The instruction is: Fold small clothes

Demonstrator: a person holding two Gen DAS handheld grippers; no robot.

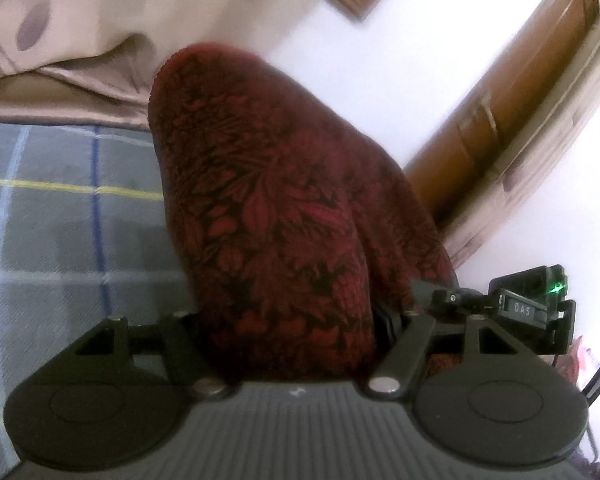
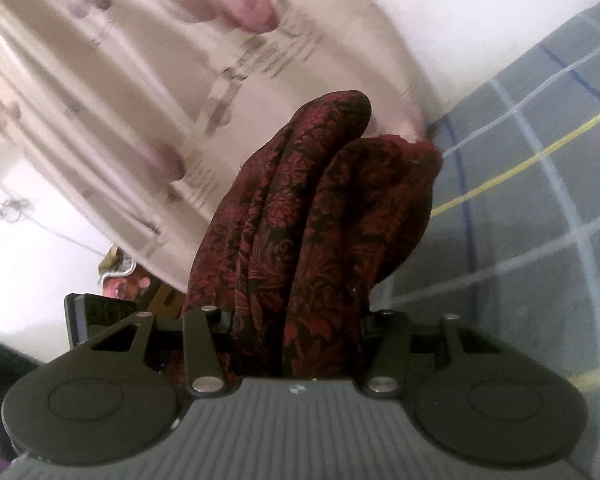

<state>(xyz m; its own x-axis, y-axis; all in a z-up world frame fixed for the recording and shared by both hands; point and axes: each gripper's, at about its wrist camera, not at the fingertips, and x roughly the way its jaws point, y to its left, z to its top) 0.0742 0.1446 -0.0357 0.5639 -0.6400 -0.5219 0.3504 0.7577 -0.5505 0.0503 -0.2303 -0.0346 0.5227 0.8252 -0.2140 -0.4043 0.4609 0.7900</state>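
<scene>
A dark red garment with a black leaf pattern (image 1: 276,200) is bunched up and held off the bed. My left gripper (image 1: 296,336) is shut on one end of it; the cloth hides the fingertips. My right gripper (image 2: 296,332) is shut on another part of the same garment (image 2: 312,208), which hangs in folds over its hidden fingertips. The right gripper's body (image 1: 532,308), with a green light, shows at the right of the left wrist view, close beside the left one.
A grey bedspread with blue, white and yellow checks (image 1: 60,208) (image 2: 520,220) lies under the garment. A beige patterned curtain (image 1: 80,20) (image 2: 120,80) hangs behind. A wooden door frame (image 1: 520,100) and white wall are to the right.
</scene>
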